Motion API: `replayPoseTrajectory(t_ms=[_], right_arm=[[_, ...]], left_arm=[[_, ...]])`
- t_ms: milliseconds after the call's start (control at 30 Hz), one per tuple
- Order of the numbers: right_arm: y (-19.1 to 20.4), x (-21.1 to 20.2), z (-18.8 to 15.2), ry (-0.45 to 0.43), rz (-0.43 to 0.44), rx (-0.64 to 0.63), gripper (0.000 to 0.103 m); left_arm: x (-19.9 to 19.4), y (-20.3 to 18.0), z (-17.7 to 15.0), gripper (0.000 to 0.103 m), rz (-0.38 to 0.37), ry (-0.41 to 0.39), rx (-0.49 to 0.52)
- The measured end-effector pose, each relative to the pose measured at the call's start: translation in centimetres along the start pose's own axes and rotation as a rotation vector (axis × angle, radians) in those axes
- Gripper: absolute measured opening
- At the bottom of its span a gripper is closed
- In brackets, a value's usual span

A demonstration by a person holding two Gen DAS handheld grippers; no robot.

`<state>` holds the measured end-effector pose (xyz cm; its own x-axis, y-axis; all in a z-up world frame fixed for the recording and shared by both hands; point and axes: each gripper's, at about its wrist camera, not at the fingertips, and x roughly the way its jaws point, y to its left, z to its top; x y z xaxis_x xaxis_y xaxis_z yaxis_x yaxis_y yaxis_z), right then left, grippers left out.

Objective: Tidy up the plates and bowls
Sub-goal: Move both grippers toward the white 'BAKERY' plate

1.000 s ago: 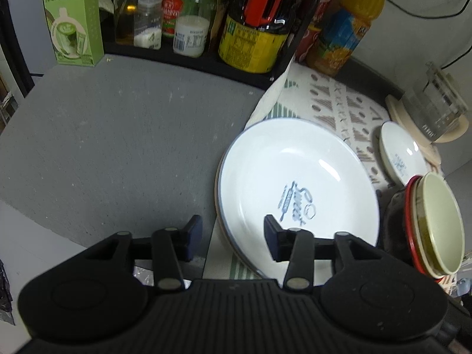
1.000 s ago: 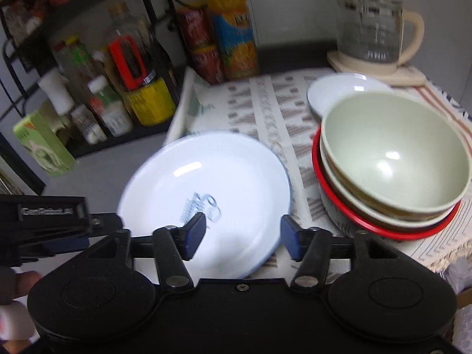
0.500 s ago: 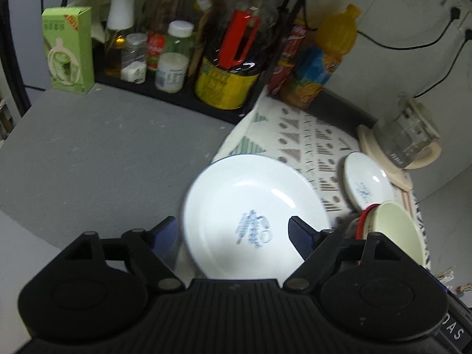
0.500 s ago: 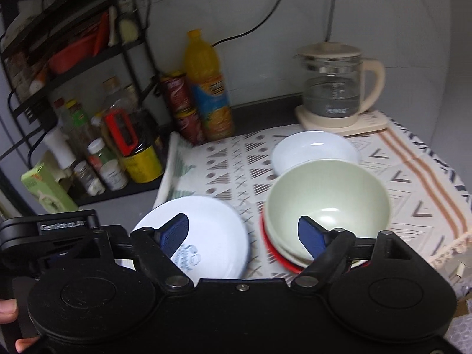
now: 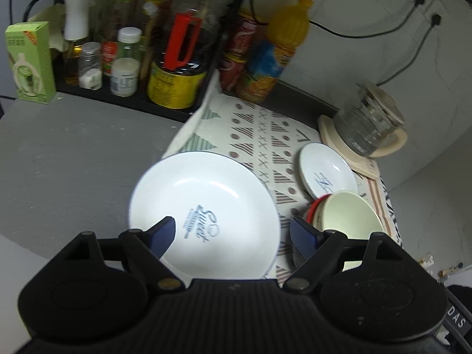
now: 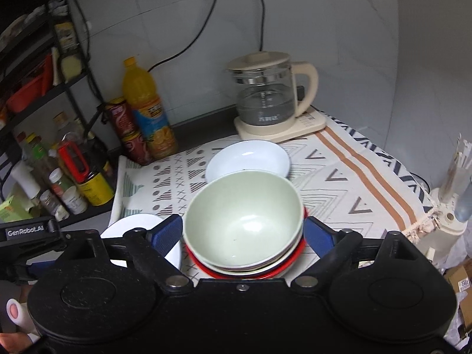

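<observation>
The left gripper (image 5: pixel 231 234) hangs above the big plate (image 5: pixel 203 212) with its fingers spread wide and nothing between them; the plate lies half on the grey worktop (image 5: pixel 73 159), half on the patterned cloth (image 5: pixel 259 135), its near rim hidden by the gripper body. The right gripper (image 6: pixel 243 233) is likewise spread wide, its blue pads (image 6: pixel 168 231) on either side of the bowl stack (image 6: pixel 243 224) without clear contact; the stack is a pale green bowl on top with a red rim lowest, its near edge cut off. Just behind it sits the small plate (image 6: pixel 247 159), partly covered by the green bowl. The kettle (image 6: pixel 268 97) stands at the back, near the small plate; open cloth lies to the right of the stack. Bottles (image 5: pixel 174 59) crowd the rack at the left, well apart from the plates; bare grey worktop spreads left of the big plate. How many bowls are in the stack is hard to tell.
</observation>
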<state>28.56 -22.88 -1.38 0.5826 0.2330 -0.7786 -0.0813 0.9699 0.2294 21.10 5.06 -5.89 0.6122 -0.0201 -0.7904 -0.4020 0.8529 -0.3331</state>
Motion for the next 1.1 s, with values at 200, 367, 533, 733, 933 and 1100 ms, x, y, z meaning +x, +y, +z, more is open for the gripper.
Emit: replayPoseTrajectory(t_ms=[200, 367, 533, 733, 933, 1100], right_arm=[[-1.2, 1.1, 0.5, 0.006, 0.000, 0.032, 0.098], [-2.5, 2.1, 1.1, 0.007, 0.009, 0.067, 0.102], [-4.0, 3.9, 1.9, 0.011, 0.020, 0.093, 0.102], [-5.8, 7.0, 4.0, 0.033, 0.043, 0.082, 0.102], [-8.0, 10.4, 6.4, 0.082, 0.054, 0.033, 0.102], [-9.6, 13.2, 7.9, 0.129, 0.096, 0.023, 0.102]], left_arm=[[0.8, -1.3, 0.2, 0.084, -0.018, 0.010, 0.027], [1.7, -2.3, 0.7, 0.089, -0.026, 0.014, 0.034], [2.8, -4.2, 1.4, 0.090, -0.028, 0.013, 0.063], [4.7, -6.8, 2.6, 0.097, -0.035, 0.002, 0.093], [7.2, -9.2, 4.8, 0.103, -0.025, 0.012, 0.082], [9.3, -11.0, 6.5, 0.103, -0.003, 0.022, 0.105]])
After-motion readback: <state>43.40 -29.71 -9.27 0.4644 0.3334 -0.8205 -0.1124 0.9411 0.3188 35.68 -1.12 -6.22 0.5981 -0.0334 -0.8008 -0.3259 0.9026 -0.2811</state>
